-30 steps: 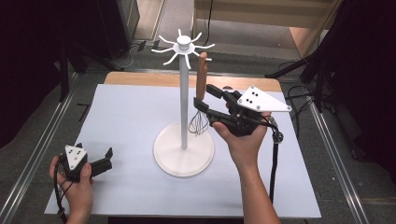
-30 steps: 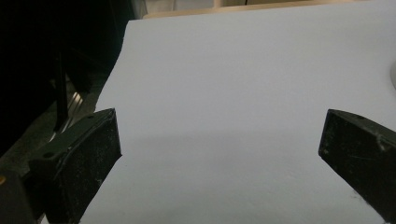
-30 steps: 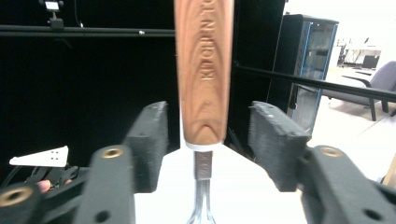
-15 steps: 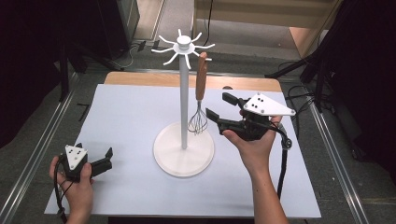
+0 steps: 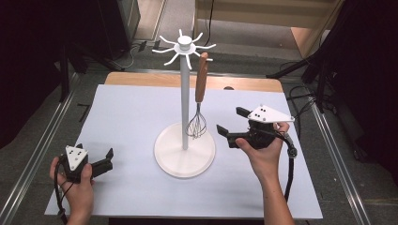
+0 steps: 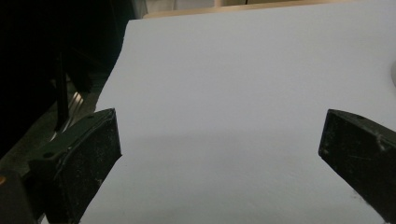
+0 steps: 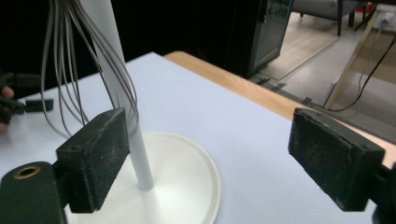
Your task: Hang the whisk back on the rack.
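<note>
1. The left gripper (image 5: 109, 160) is held low over the near left part of the white table (image 5: 131, 112). Its jaws are spread wide, and nothing is gripped.
2. The whisk (image 5: 199, 105) is hung by its brown handle from a hook of the white stand (image 5: 184, 93) in the middle. Its wires are seen just beside the pole.
3. The right gripper (image 5: 231, 125) is held near the stand's base, right of the whisk. Its jaws have just been opening, and nothing is between them.

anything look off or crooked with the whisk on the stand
Nothing stands out. The whisk hangs straight from a hook of the upright white stand, wires down above the base, clear of the open right gripper.
</note>
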Action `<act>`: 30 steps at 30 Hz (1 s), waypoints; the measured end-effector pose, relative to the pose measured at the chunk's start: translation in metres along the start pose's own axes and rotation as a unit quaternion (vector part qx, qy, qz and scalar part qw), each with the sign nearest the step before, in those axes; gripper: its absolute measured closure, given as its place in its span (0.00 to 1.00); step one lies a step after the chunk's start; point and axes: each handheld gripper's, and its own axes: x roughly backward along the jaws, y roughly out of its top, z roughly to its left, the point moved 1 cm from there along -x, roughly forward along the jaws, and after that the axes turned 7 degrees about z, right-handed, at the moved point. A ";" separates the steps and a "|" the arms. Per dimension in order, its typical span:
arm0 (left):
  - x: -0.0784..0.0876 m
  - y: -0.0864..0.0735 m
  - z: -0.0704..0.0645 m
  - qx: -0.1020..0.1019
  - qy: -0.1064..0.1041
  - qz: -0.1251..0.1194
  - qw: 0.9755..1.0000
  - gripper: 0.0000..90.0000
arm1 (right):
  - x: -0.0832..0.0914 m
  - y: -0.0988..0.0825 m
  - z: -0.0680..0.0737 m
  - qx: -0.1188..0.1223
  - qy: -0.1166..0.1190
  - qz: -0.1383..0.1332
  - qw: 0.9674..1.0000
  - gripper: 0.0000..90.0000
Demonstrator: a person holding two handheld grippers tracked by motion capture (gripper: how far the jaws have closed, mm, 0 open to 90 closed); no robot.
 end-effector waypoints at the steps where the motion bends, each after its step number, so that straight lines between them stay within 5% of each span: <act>1: 0.000 0.000 0.000 0.000 0.000 0.000 1.000 0.00 | -0.001 -0.003 -0.001 -0.002 -0.002 0.006 1.000 0.10; 9: 0.000 0.000 0.000 0.000 0.000 0.000 1.000 0.00 | -0.005 -0.027 -0.010 -0.010 -0.010 0.042 0.999 0.00; 30: 0.000 0.000 0.000 -0.002 0.001 0.000 1.000 0.00 | 0.002 -0.088 -0.034 -0.032 -0.064 0.084 0.994 0.00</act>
